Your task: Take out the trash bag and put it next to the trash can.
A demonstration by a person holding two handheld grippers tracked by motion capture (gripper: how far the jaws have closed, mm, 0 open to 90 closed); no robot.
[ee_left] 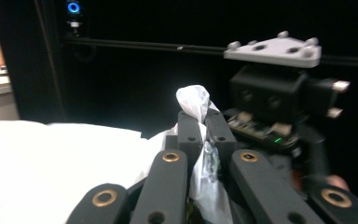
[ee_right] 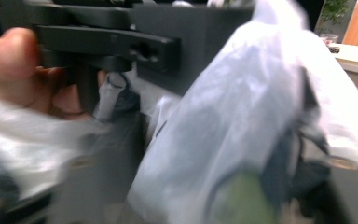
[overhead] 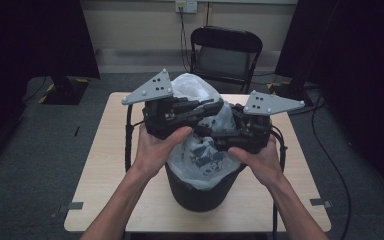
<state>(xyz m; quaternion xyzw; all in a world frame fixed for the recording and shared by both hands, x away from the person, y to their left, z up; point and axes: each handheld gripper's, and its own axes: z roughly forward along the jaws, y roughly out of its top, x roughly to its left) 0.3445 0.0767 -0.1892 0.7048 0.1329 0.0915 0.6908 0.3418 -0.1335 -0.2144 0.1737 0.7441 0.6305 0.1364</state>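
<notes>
A black bin (overhead: 202, 192) stands on the wooden table (overhead: 105, 165), lined with a white plastic bag (overhead: 200, 90) that rises above its rim. Directly above the bin, the left gripper (overhead: 207, 111) and right gripper (overhead: 211, 134) meet at the bag. Behind the bin, beyond the table, stands a black folding chair (overhead: 225, 52).

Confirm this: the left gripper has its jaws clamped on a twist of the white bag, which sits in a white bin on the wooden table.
Not quite: the bin is black, not white, as the high view shows. The rest holds: the left gripper is clamped on a twist of the white bag, and the bin stands on the wooden table.
</notes>
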